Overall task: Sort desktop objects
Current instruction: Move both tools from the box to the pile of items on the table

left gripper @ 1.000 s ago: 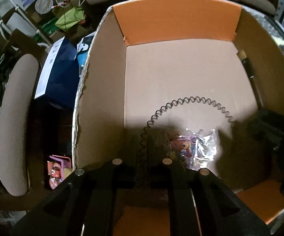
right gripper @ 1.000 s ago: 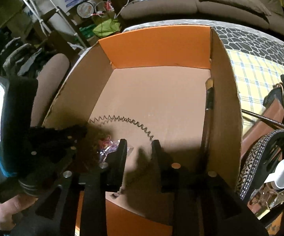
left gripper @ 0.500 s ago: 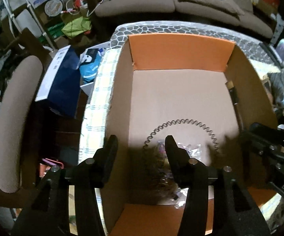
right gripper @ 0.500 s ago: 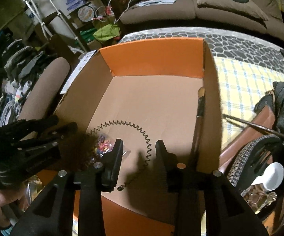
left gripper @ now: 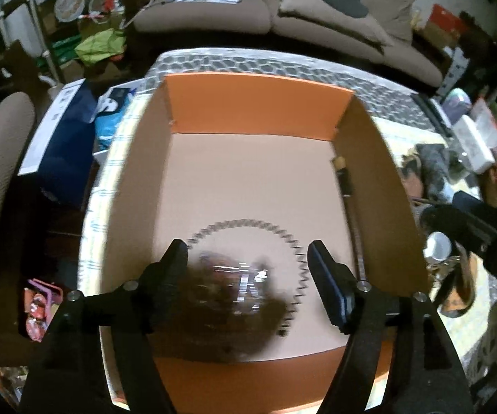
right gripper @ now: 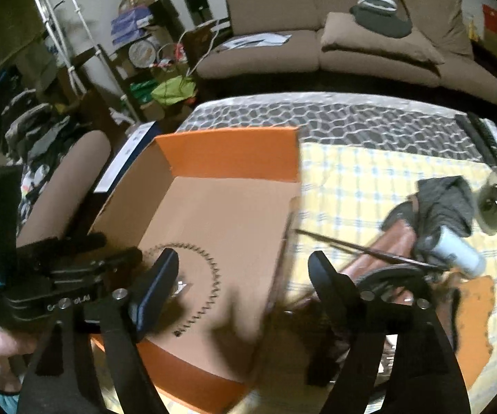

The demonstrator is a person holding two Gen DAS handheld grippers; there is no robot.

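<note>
Left wrist view looks down into one cardboard box (left gripper: 248, 179) filling the middle of the frame. Three things lie in it: one coiled wire (left gripper: 248, 227) curving across the floor, one clear plastic packet (left gripper: 245, 283) at lower centre, and one dark stick (left gripper: 346, 186) along the right wall. The left gripper (left gripper: 248, 258) has just been opening and stands wide, nothing between its fingers. In the right wrist view the right gripper (right gripper: 245, 269), also freshly opened and empty, hangs over the box's right edge. Sorting looks partly done: a bottle (right gripper: 458, 248), a dark cloth (right gripper: 445, 200) and a thin rod (right gripper: 362, 248) wait at right.
</note>
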